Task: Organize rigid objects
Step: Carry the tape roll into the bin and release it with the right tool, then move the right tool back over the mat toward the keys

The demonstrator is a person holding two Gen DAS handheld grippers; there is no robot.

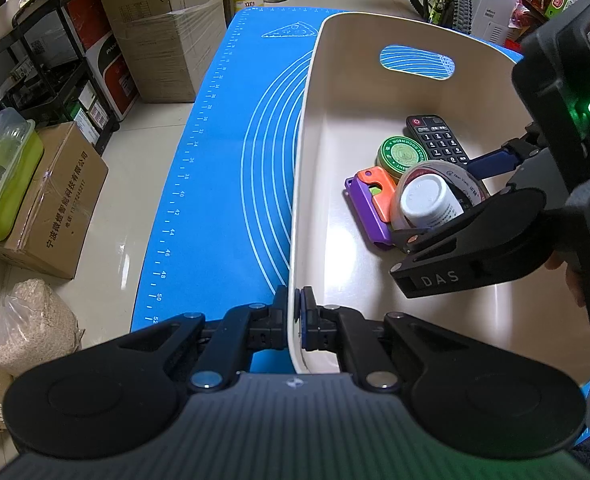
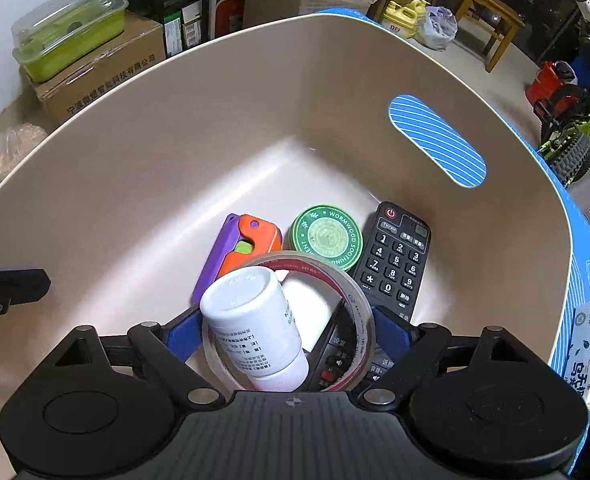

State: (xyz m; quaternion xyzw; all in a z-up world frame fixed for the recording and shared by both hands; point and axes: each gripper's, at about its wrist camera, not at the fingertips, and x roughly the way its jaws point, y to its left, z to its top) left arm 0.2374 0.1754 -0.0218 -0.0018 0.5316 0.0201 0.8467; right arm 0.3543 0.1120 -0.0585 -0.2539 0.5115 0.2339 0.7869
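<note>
While the left gripper [image 1: 296,312] stays out of the sorting, its jaws are clamped fully on the near rim of the beige bin [image 1: 307,128], 1 finger outside and 1 inside, steadying it on the blue mat [image 1: 215,160]. Left to right inside the bin lie a purple and orange folding cutter [image 2: 239,252], a green round tin [image 2: 326,238] and a black remote [image 2: 395,264], the remote's long axis running away from the right wrist camera. Nearest that camera, a roll of clear tape [image 2: 359,312] sits between the blue pads of the right gripper [image 2: 291,336], with a white bottle [image 2: 251,320] tilted through its ring, cap end down. The right jaws stand wide on either side of the roll; whether the pads press on it cannot be told. Judgement: the right hand is the nearer and is placing roll and bottle. The remote lies directly under the roll and may obstruct a flat landing. Boxes crowd the floor beyond.
</note>
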